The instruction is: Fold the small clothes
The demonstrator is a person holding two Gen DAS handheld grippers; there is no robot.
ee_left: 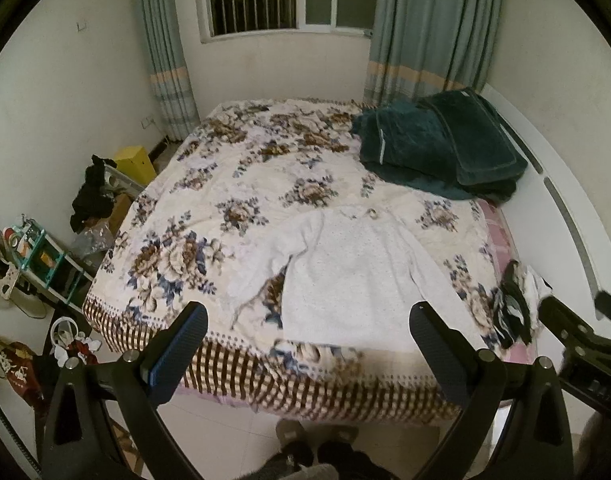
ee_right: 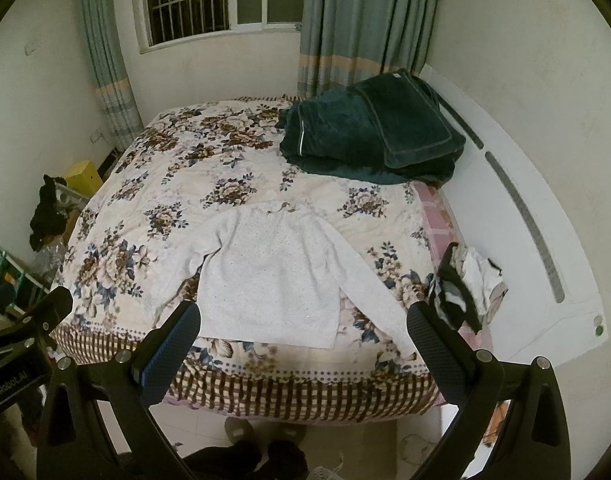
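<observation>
- Clearly, the small white knitted long-sleeved sweater [ee_right: 273,276] lies spread flat on the bed with the floral brown-and-blue quilt [ee_right: 165,184], collar toward the window and hem just inside the near edge of the bed.
- Left gripper [ee_left: 309,332] and right gripper [ee_right: 305,330] both hover above the near edge; each has its jaws spread wide, holding nothing.
- By its look the knit should be light, soft and limp: it will sag and stretch when lifted and will not hold a crease by itself, so a fold needs laying down and smoothing.
- Likely good places to pinch are the cuffs and the hem corners; the left sleeve [ee_left: 261,276] bends down beside the body, and the right sleeve [ee_right: 373,300] runs out diagonally toward the near right corner.
- A shallow pinch seems wise, since the quilt beneath is just as soft and could be caught too.
- Room is generous beyond the collar and to the left of it.
- On the right, a heap of black-and-white small clothes [ee_right: 465,280] sits near the right cuff at the bed's edge; the folded dark green plush blanket [ee_right: 369,136] lies well apart at the far corner.
- With the hem so near the drop, a pull toward the person could drag it off.
</observation>
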